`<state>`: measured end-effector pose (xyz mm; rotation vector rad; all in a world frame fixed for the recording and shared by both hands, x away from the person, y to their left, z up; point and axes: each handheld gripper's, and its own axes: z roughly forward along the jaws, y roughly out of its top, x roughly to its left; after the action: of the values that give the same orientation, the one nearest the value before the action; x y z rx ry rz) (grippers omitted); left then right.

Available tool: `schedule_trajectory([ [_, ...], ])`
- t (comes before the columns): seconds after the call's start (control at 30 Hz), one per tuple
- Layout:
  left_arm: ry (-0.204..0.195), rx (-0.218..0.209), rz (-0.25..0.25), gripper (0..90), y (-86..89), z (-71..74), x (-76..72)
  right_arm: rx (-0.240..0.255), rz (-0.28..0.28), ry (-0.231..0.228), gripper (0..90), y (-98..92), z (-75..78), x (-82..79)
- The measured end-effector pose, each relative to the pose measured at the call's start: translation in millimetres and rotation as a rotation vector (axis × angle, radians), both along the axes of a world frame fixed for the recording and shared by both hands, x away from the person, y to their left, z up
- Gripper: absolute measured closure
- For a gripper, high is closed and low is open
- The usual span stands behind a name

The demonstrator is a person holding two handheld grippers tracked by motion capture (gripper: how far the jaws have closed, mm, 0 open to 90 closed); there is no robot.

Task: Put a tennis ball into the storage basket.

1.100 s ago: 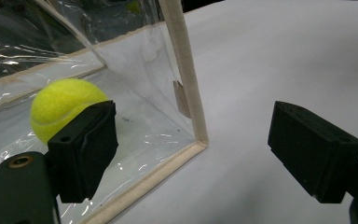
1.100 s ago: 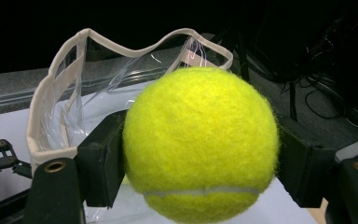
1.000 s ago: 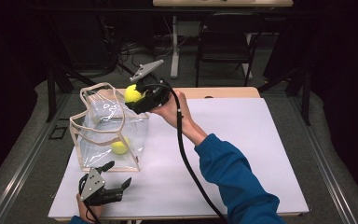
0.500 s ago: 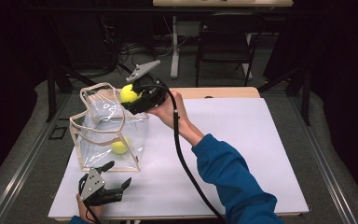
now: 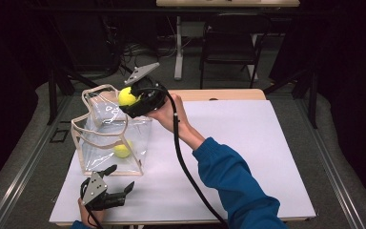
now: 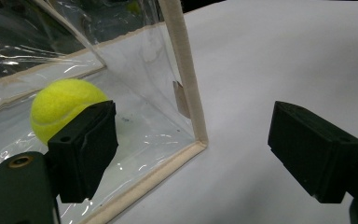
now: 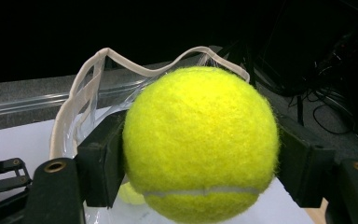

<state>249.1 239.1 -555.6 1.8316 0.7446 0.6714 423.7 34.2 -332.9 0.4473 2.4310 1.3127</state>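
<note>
- Right gripper [image 5: 132,101] clamped on a tennis ball [image 5: 127,96], both pads pressed to its sides; ball sits above the open mouth of the clear bag [image 5: 109,143], towards its far rim.
- Second tennis ball [image 5: 122,150] lies on the bag's floor.
- Left gripper [image 5: 116,183] has its jaws spread wide with nothing between them, resting on the table [image 5: 248,157] just beside the bag's near bottom corner.
- Judgement: step in hand is dropping the held ball into the bag.
- To do it well: centre the ball over the opening, clear of the floppy beige trim [image 7: 121,60]; lower inside the rim before letting go, so it cannot bounce out.
- Left gripper could steady the near edge if the bag tips.
</note>
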Motion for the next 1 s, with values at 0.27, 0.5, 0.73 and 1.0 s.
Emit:
schedule_trajectory([
  [0.27,0.0,0.0,-0.002,15.9,0.0,0.0,0.0,-0.001,0.009,0.003,26.4,6.4,-0.4,-1.2],
  [0.5,0.0,0.0,-0.001,15.9,0.0,0.0,0.1,-0.004,0.019,0.003,26.4,11.8,-0.7,-2.0],
  [0.73,0.0,-0.001,-0.001,15.9,0.1,0.0,0.0,-0.007,0.023,0.004,26.4,16.2,-1.0,-1.5],
  [1.0,0.001,-0.001,-0.002,15.9,0.1,0.0,0.1,-0.016,0.031,0.011,26.4,22.0,-3.1,-2.0],
])
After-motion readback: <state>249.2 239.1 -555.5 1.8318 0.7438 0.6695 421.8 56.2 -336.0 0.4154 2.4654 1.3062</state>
